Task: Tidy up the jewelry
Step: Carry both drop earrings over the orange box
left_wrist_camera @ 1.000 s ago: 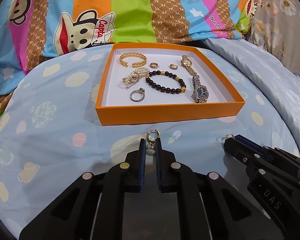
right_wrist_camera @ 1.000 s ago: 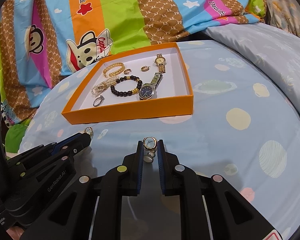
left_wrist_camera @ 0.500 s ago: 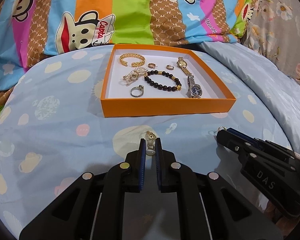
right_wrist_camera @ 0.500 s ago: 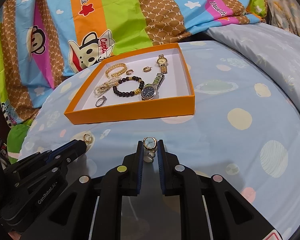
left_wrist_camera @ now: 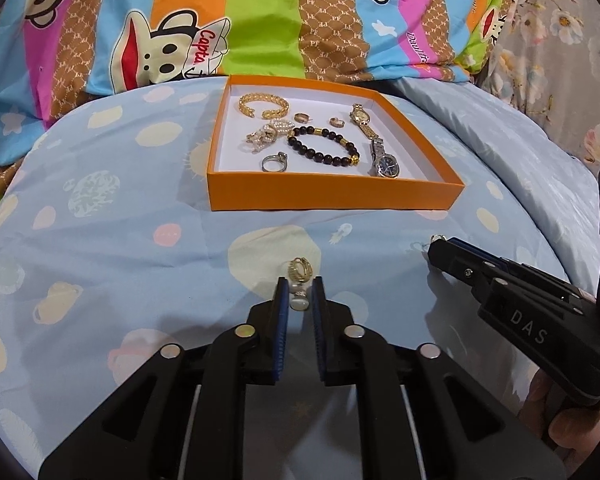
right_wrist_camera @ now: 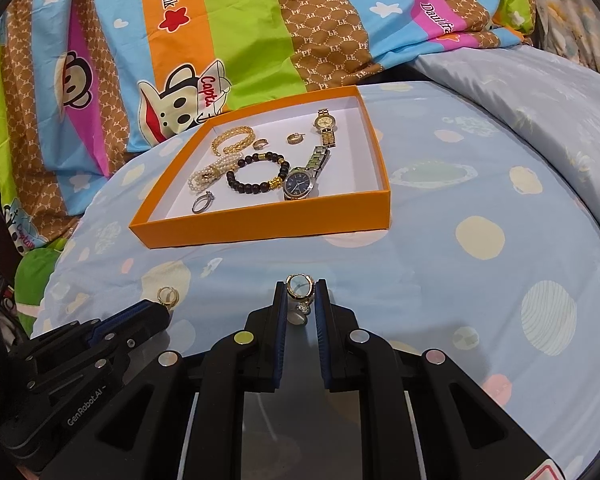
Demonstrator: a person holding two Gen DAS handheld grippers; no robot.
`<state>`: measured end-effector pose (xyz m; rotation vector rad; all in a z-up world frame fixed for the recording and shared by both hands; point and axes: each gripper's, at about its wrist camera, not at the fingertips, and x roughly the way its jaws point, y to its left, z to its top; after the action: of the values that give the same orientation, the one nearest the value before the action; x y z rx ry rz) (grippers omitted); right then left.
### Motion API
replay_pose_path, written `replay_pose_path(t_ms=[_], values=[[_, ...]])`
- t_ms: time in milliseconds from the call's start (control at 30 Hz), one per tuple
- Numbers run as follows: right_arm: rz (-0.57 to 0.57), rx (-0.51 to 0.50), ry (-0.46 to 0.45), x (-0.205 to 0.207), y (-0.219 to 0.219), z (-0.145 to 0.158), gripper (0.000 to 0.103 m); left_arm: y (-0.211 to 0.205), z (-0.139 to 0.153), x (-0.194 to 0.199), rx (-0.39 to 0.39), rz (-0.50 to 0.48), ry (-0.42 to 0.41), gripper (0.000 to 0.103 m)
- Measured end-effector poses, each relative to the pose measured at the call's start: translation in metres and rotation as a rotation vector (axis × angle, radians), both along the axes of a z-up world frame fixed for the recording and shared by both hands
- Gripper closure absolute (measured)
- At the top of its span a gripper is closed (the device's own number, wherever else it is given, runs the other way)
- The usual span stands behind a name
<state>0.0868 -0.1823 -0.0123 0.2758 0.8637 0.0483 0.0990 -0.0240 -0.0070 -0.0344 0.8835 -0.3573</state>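
Observation:
My left gripper (left_wrist_camera: 300, 290) is shut on a gold hoop earring with a pearl drop (left_wrist_camera: 299, 276), held above the blue bedspread in front of the orange tray (left_wrist_camera: 332, 196). My right gripper (right_wrist_camera: 300, 294) is shut on a matching gold earring (right_wrist_camera: 299, 288). The tray (right_wrist_camera: 260, 222) holds a gold bangle (left_wrist_camera: 263, 105), pearl bracelet (left_wrist_camera: 265, 136), black bead bracelet (left_wrist_camera: 324, 148), silver ring (left_wrist_camera: 274, 161), two small gold earrings (left_wrist_camera: 302, 117) and two watches (left_wrist_camera: 384, 164). Each gripper also shows in the other's view: the right (left_wrist_camera: 436, 248), the left (right_wrist_camera: 168, 304).
The tray lies on a light blue spotted bedspread (left_wrist_camera: 100, 240) over a rounded mound. A striped cartoon-monkey quilt (left_wrist_camera: 180, 20) rises behind it. A pale blue pillow (right_wrist_camera: 540, 92) lies to the right. A floral fabric (left_wrist_camera: 560, 20) is at the far right.
Both grippers have drawn back from the tray with their earrings still held. The left earring's hoop has turned sideways.

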Motion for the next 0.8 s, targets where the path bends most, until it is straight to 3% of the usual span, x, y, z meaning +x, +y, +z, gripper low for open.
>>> replay_pose_path(t_ms=[67,467,533,600,800], values=[[0.001,-0.002,-0.001,0.000,0.000,0.000,0.090,-0.002,0.001,0.000,0.016,0.003,-0.012,0.075],[0.000,0.000,0.000,0.000,-0.001,0.000,0.090,-0.014,-0.003,0.020,0.069,0.003,-0.003,0.075],[0.001,-0.001,0.001,0.000,0.000,0.000,0.090,-0.014,-0.003,0.020,0.067,0.005,-0.003,0.077],[0.001,-0.002,0.000,0.000,0.000,0.000,0.090,-0.013,-0.003,0.020,0.060,0.007,0.000,0.087],[0.000,-0.001,-0.001,0.000,0.000,0.000,0.090,-0.011,-0.003,0.020,0.054,0.005,0.000,0.090]])
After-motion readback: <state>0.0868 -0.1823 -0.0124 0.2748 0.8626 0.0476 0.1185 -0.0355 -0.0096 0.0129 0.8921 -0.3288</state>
